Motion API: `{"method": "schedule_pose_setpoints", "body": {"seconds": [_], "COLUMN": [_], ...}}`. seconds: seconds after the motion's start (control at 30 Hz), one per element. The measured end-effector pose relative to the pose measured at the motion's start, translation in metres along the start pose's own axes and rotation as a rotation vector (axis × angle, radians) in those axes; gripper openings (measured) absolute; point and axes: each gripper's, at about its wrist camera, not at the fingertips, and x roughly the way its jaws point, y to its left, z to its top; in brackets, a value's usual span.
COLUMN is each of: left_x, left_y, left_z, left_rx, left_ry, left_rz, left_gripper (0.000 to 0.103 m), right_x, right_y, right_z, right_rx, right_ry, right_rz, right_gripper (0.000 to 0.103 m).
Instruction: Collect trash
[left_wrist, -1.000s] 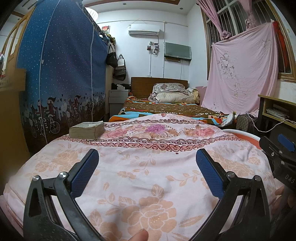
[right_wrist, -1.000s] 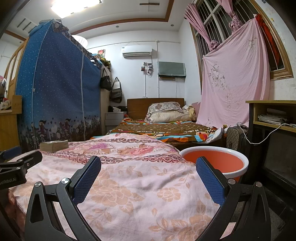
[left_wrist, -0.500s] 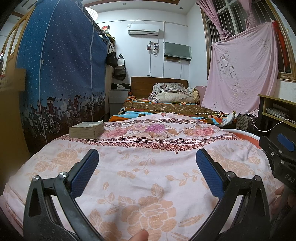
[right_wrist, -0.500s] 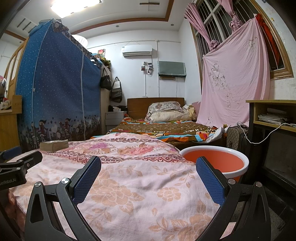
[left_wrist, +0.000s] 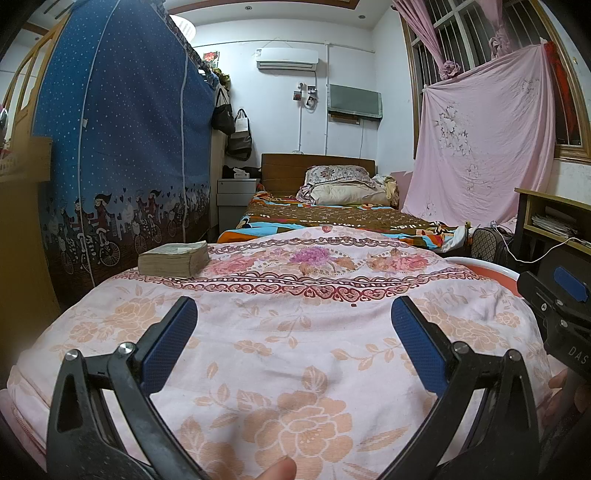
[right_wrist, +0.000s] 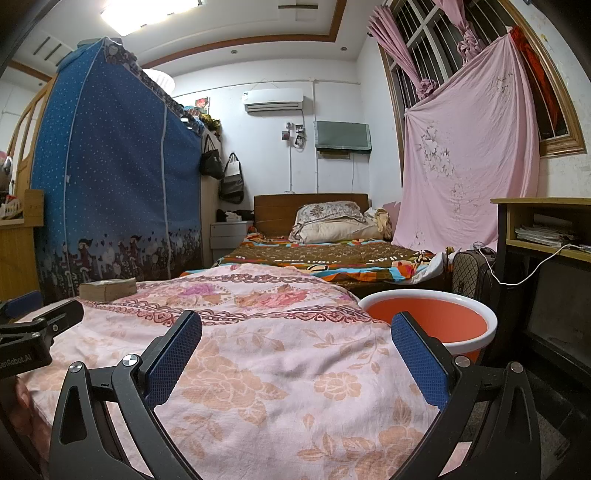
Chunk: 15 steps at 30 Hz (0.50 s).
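A pink floral cloth (left_wrist: 295, 332) covers the surface in front of both grippers. My left gripper (left_wrist: 294, 314) hangs open over its near part, nothing between the blue pads. My right gripper (right_wrist: 295, 328) is open too, over the cloth's right side (right_wrist: 277, 369). An orange basin with a white rim (right_wrist: 432, 321) stands just right of the cloth, beyond the right finger; the left wrist view shows only a slice of its rim (left_wrist: 484, 264). A thick worn book (left_wrist: 173, 258) lies at the cloth's far left (right_wrist: 109, 290). No loose trash shows on the cloth.
Behind the cloth lies a bed with a brown patterned cover (left_wrist: 332, 218) and pillows (right_wrist: 332, 221). A blue fabric wardrobe (left_wrist: 122, 147) fills the left. A wooden shelf (right_wrist: 543, 229) with papers and a cable stands right, a checked bag (right_wrist: 469, 273) beside it. A fingertip (left_wrist: 277, 470) shows at the bottom edge.
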Motion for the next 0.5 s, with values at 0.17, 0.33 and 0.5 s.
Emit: {"method": "schedule_pose_setpoints", "body": {"seconds": [0.17,0.33,0.5], "left_x": [-0.0002,-0.0003,-0.0036], "left_y": [-0.0004,-0.0004,-0.0029], "left_z": [-0.0001,-0.0001,0.0026], "left_rx": [0.000,-0.002,0.019], "left_ry": [-0.001,-0.001,-0.010], "left_rz": [0.001,0.001,0.012], "left_gripper": [0.092,0.092,0.092], "right_x": [0.0000,0.0000,0.0000], "right_y": [0.0003,0.0007,-0.0006], "right_z": [0.0000,0.0001,0.0005], "right_rx": [0.001,0.000,0.001], "right_ry": [0.001,0.001,0.001], "right_rz": [0.000,0.000,0.000], "right_gripper": [0.103,0.103,0.103]}}
